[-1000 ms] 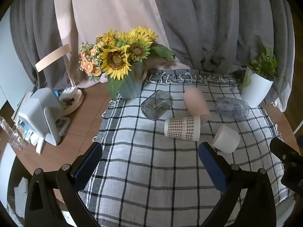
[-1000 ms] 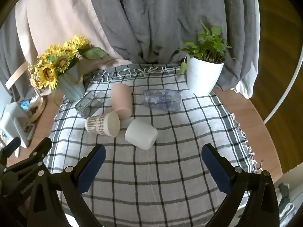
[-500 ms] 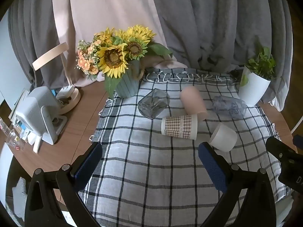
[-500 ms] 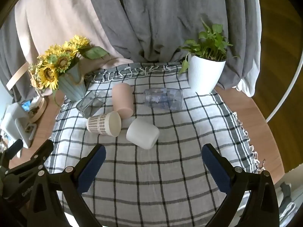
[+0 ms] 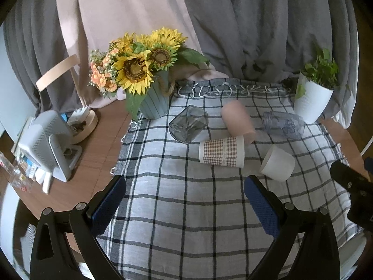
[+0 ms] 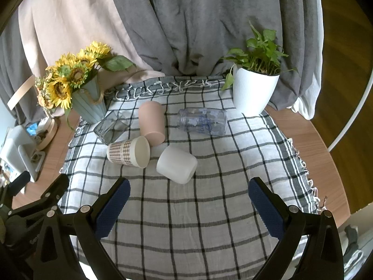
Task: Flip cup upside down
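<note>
Several cups lie on their sides on the checked cloth (image 5: 186, 210): a checkered paper cup (image 5: 221, 155) (image 6: 128, 152), a white cup (image 5: 277, 163) (image 6: 177, 164), a pink cup (image 5: 237, 121) (image 6: 151, 122), a dark glass tumbler (image 5: 188, 127) (image 6: 109, 128) and a clear printed glass (image 5: 283, 124) (image 6: 202, 121). My left gripper (image 5: 185, 206) is open and empty, above the cloth short of the cups. My right gripper (image 6: 188, 207) is open and empty, short of the white cup.
A sunflower vase (image 5: 153, 102) stands at the cloth's back left, a white plant pot (image 6: 253, 93) at the back right. A small fan (image 5: 44, 144) and a round tray (image 5: 84, 123) sit on the bare wooden table at left. Curtains hang behind.
Both grippers have drawn back a little from the cups and stay open. The cups have not moved.
</note>
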The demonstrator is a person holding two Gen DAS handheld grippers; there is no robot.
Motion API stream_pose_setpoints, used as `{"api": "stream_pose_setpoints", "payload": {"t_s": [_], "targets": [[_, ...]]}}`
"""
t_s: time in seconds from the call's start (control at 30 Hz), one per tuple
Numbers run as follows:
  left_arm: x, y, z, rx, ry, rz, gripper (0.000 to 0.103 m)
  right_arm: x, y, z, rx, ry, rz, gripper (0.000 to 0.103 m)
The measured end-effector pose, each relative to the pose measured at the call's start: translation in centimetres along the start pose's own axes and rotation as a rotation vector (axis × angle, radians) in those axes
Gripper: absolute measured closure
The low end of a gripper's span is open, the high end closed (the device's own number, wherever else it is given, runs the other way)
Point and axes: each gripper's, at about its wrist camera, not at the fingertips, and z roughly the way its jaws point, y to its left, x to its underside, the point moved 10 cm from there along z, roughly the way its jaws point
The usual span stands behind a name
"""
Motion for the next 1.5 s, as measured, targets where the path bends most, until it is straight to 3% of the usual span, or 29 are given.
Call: {"api": "stream_pose_setpoints", "payload": {"t_s": [1.5], "targets": [[0.21, -0.03, 0.78, 0.035, 0.021, 0.003, 0.000, 0.55, 0.45, 0.71, 0.004, 0.013, -0.012, 0.001]]}}
